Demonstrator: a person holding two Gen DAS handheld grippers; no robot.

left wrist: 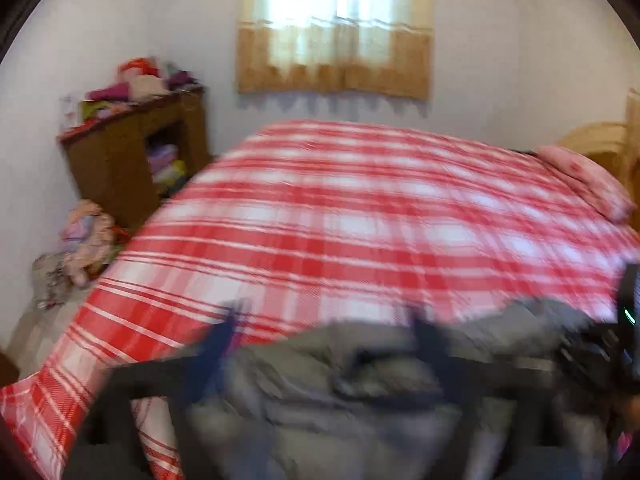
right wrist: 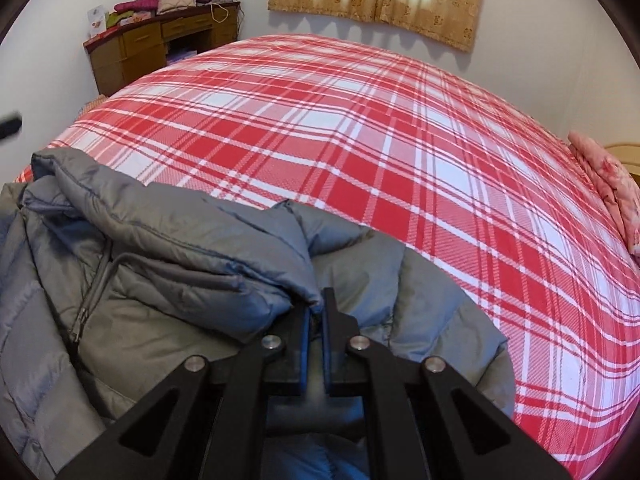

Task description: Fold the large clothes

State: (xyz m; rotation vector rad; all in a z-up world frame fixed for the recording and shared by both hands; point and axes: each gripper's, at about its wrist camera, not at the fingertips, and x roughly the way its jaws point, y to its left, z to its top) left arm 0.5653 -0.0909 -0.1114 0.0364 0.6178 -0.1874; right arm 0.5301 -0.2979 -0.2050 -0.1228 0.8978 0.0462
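One pinch is all you've got: right hand-held gripper (right wrist: pixel 318 312) clamps a fold of the grey puffer jacket (right wrist: pixel 168 280) on the bed (right wrist: pixel 360 128) w/ plaid cover; left hand-held gripper (left wrist: pixel 332 332) is wide, empty. Slick fabric could slip, undoing the fold

My right gripper (right wrist: pixel 316 312) was matte black plastic: two flat fingers (right wrist: pixel 334 320) lined with dark blue pads, carried on angled link arms with triangular cut-outs. Four round silver screws (right wrist: pixel 359 343) capped the pivots, two on each side. My left gripper (left wrist: pixel 326 332) showed only as a blur, black arms and dark blue fingers (left wrist: pixel 224 332). A small green light (left wrist: pixel 629 315) glowed on a black device at the left view's edge.
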